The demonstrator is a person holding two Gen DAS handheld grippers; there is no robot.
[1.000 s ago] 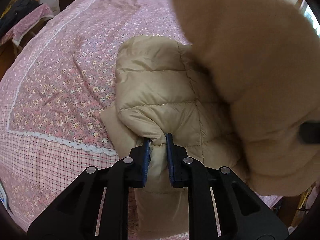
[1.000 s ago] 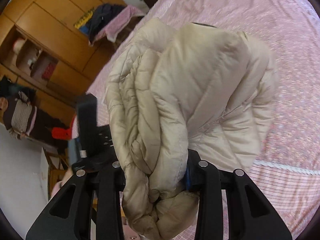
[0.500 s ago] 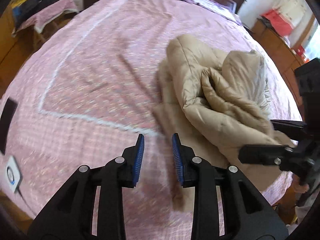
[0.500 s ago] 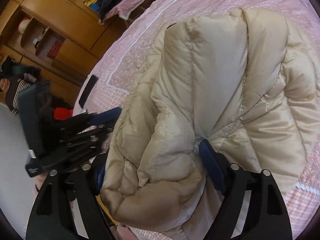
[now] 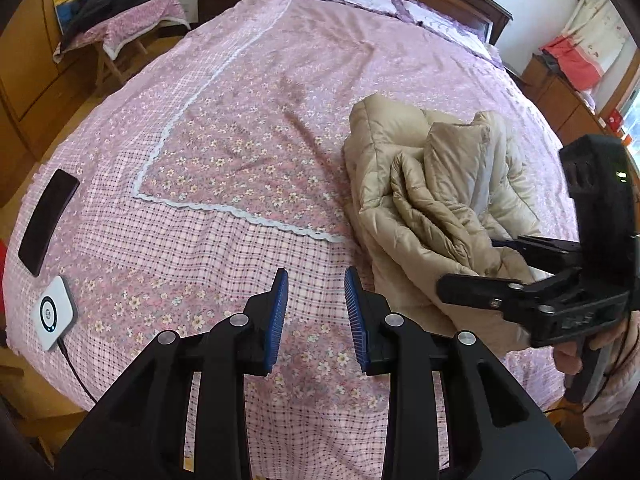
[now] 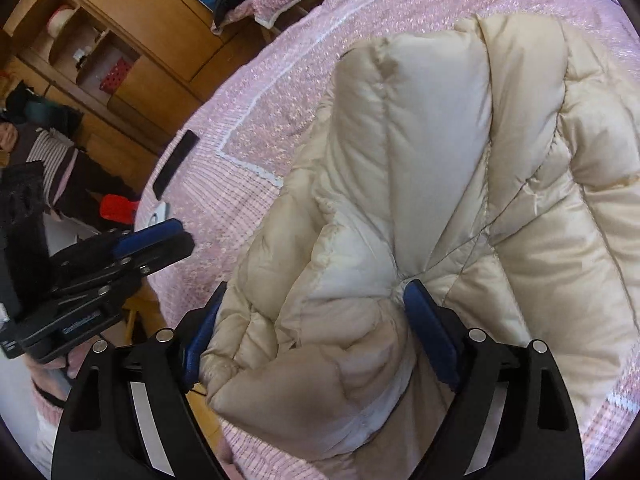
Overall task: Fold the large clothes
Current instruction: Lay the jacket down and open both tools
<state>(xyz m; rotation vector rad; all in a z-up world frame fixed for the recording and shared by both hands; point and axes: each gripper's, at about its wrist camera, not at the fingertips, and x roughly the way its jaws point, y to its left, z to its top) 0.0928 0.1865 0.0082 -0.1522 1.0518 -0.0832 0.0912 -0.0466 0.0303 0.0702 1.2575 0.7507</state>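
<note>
The left gripper (image 5: pixel 315 312) hangs with jaws apart, empty, above the bed's (image 5: pixel 248 92) near edge. The right gripper (image 6: pixel 316 336), spread wide, grips a thick bunch of the padded jacket (image 5: pixel 424 196), heaped toward the right edge, nearer this gripper.

— How are my left tongs (image 5: pixel 316 312) set?
— Pads parted, holding nothing, low centre of their own view.
— And my right tongs (image 6: pixel 316 340)?
— Spread wide around a thick bunch of padded coat (image 6: pixel 420 200), lower centre.

Jacket (image 6: pixel 440 184) hides right gripper (image 6: pixel 316 344) pads, bed (image 5: pixel 240 140) edges cropped
</note>
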